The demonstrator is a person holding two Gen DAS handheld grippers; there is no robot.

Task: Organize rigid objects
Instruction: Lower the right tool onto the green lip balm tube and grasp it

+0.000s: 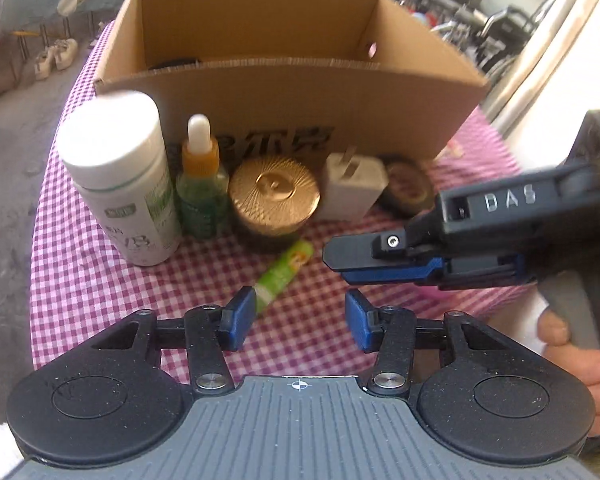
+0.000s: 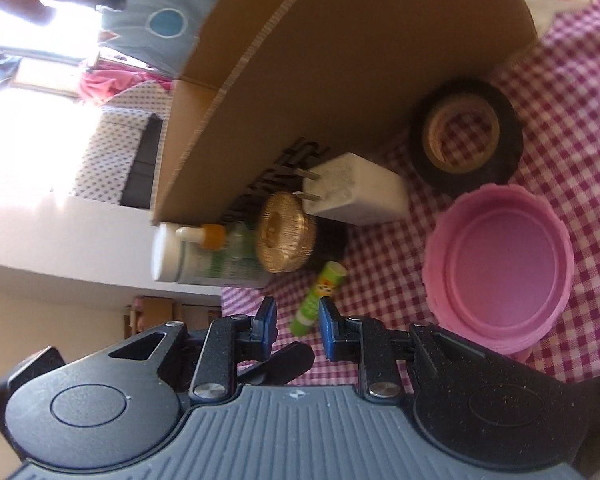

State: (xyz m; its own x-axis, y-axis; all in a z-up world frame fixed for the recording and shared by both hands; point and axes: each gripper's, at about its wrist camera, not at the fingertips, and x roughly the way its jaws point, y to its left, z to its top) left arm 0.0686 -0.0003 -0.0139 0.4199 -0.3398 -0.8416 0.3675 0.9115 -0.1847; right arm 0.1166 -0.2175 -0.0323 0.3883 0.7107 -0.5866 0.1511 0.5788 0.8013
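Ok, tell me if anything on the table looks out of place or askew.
The green tube lies on its side on the checked cloth, apart from the upright white bottle and dropper bottle lined along the cardboard box. No spills or damage show.

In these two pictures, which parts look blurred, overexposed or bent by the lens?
Left wrist view: the white plastic bottle's cap and the right claw look smeared; the brown cardboard box bows. Right wrist view: the window area at left is blown out white, and the scene appears rotated.
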